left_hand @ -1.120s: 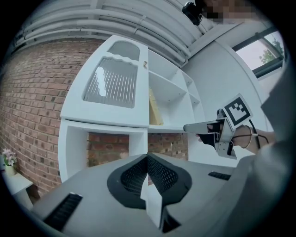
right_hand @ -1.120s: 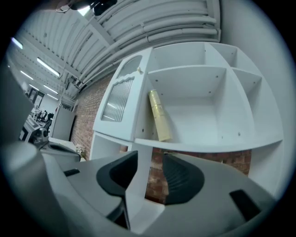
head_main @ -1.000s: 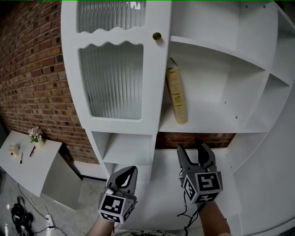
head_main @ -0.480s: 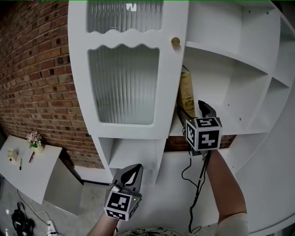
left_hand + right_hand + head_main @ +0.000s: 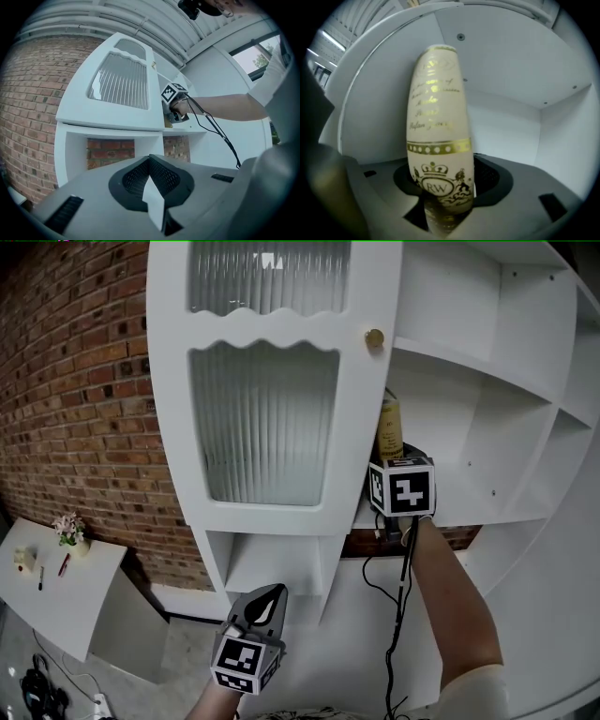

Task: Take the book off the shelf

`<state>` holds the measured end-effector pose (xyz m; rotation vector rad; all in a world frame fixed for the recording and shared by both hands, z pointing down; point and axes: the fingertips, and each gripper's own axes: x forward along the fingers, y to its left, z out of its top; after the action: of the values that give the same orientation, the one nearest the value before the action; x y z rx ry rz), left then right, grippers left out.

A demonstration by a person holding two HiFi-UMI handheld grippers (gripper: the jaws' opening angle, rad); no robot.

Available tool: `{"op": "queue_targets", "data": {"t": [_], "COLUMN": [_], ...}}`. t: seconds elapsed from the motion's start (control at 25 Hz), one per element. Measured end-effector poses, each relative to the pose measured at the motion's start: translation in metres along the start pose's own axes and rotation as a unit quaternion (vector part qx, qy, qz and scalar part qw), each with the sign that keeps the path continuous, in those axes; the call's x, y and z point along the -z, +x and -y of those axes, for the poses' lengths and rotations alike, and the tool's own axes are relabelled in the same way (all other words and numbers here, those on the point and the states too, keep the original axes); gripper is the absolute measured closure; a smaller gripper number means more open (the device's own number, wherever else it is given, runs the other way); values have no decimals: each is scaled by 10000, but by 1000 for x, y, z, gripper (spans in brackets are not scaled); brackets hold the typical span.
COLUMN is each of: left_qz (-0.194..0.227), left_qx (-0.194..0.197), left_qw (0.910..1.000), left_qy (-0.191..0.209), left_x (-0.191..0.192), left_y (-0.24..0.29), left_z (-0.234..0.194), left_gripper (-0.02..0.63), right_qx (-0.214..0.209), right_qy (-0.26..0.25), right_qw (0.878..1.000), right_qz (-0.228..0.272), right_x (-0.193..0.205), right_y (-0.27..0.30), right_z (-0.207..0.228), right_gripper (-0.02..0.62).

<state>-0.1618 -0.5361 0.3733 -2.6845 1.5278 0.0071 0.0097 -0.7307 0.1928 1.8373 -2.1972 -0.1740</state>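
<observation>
**Right tool set on the book's spine; book not yet off the shelf**

Head view: the book is seen standing roughly upright at the left edge of the table, which here is the shelf board of a white cabinet. It stands just right of the ribbed-glass door. The right tool is raised straight in front of the spine's lower part. The left tool is held low and well apart, so the right hand is judged the nearer. A brick wall is seen to the left.

Left gripper view: the jaws are pressed together, and nothing is held between them.

Right gripper view: the gap is filled by a cream spine with a gold crest. The jaws are narrowed onto it, and both pads appear to touch its sides. The long axis runs upward, across the line of pull. The board to the right is bare, so a straight draw toward the table's front edge is judged unobstructed.
</observation>
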Motion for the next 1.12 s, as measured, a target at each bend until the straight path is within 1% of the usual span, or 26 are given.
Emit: {"op": "queue_targets", "data": {"t": [0.04, 0.28, 0.52, 0.72, 0.96, 1.12], "left_qz": [-13, -26, -58, -135, -172, -189], "left_qx": [6, 29, 22, 18, 97, 122], "left_qw": [10000, 10000, 10000, 9999, 9998, 9997], "left_qy": [-18, 1, 18, 19, 43, 56], "left_x": [1, 3, 0, 4, 4, 3], "left_y": [0, 2, -4, -10, -16, -20], "left_z": [0, 4, 11, 21, 50, 72], "left_gripper": [597, 597, 597, 597, 597, 597], "right_qx": [34, 10, -64, -175, -399, -584], "right_qy": [9, -82, 68, -14, 300, 402], "right_qw": [10000, 9999, 9998, 9985, 9944, 9912], "right_qz": [10, 62, 190, 518, 933, 1122], "right_x": [0, 1, 4, 2, 9, 16], "right_y": [0, -1, -16, -50, -108, -148], "right_z": [2, 8, 15, 15, 20, 19], "right_gripper": [355, 360, 365, 367, 367, 367]}}
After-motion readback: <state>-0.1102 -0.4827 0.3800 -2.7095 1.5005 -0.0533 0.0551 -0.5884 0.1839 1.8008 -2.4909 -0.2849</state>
